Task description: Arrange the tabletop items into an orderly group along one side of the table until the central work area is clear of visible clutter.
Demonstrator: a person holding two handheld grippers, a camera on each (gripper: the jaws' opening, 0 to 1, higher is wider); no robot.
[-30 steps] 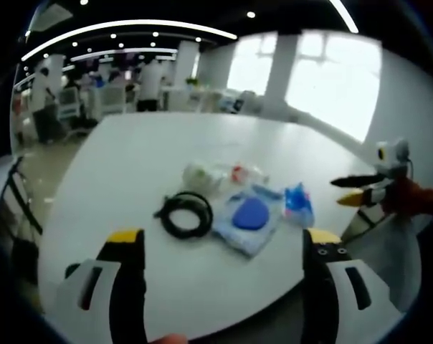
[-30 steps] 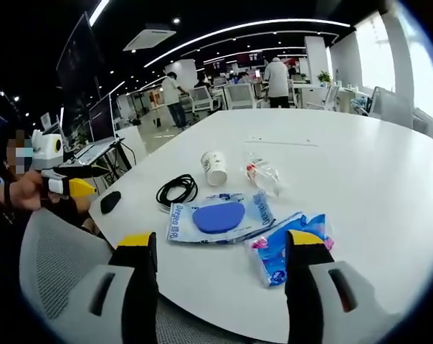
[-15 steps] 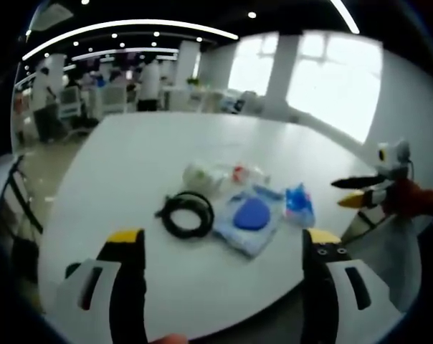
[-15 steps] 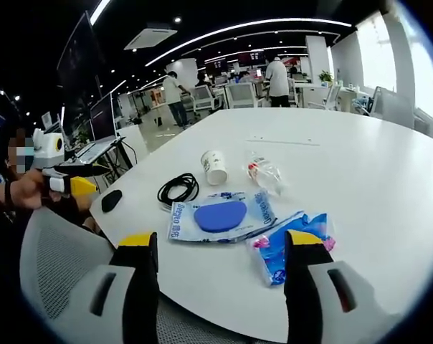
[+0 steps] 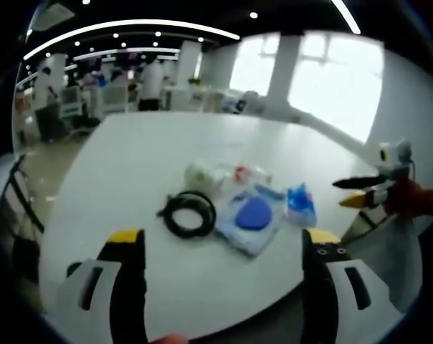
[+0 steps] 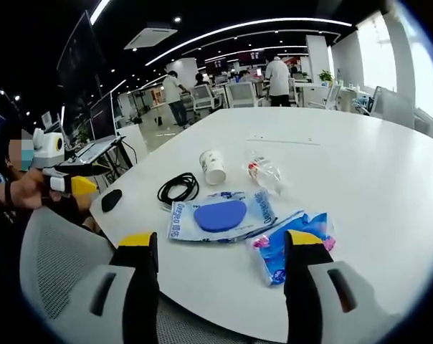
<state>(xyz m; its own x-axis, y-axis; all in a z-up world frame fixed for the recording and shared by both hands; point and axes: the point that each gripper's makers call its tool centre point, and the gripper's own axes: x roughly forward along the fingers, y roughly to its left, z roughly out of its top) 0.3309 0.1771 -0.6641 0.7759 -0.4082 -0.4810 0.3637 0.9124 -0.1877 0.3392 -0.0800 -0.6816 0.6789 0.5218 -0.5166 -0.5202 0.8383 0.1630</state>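
Left gripper view: the left tongs (image 5: pixel 215 247) stand released, jaws well apart, above the near edge of the white desk (image 5: pixel 130 165). On the desk lie a coiled black cable (image 5: pixel 188 213), a clear packet holding a blue oval pad (image 5: pixel 253 213), a blue-and-pink pack (image 5: pixel 299 203), a paper cup (image 5: pixel 200 174) on its side, and a crumpled clear bag (image 5: pixel 249 173) with something red inside. The right tongs (image 5: pixel 363 192) enter from the right, off the desk edge; whether they are released or clenched cannot be told.

Right gripper view: the right tongs (image 6: pixel 220 247) are released, jaws apart, over the desk (image 6: pixel 360 165) edge. The cable (image 6: pixel 177 190), packet with pad (image 6: pixel 220 216), blue-and-pink pack (image 6: pixel 288 244), cup (image 6: pixel 214 167) and clear bag (image 6: pixel 264 172) cluster near that edge. Here a black mouse (image 6: pixel 111 201) lies at the desk's left rim, beside a grey mesh chair back (image 6: pixel 55 265). The left tongs (image 6: pixel 69 183) appear at far left, held in a hand (image 6: pixel 26 190). The cup's contents cannot be told.
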